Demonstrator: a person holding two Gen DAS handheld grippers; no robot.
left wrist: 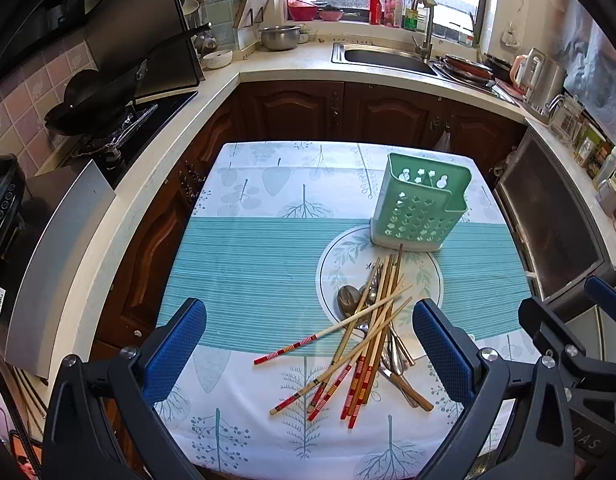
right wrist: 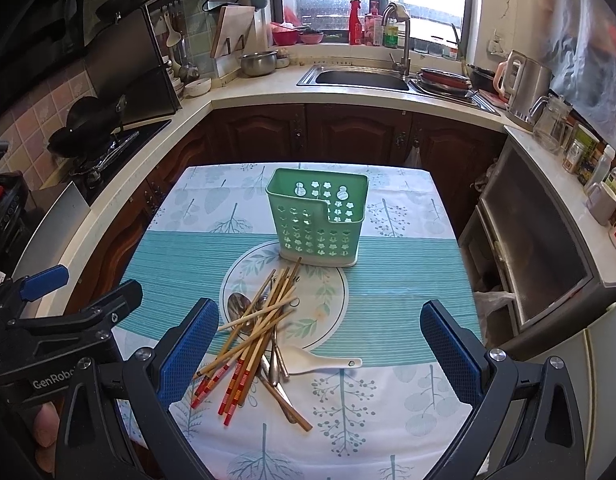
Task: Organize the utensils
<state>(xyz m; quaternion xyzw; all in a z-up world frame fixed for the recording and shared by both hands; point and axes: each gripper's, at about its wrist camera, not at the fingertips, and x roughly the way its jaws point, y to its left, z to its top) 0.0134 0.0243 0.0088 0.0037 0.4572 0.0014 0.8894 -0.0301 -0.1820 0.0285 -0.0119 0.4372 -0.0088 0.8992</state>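
Evidently nothing had yet been sorted: the chopsticks and metal spoons were heaped at lower centre of the left view, just below the green perforated utensil holder, which stood empty. The white ceramic spoon was seen beside the pile in the right view. Both the left gripper and the right gripper were held spread wide, gripping nothing. One outlying chopstick would best be pinched near its middle, so the heap was not dragged.
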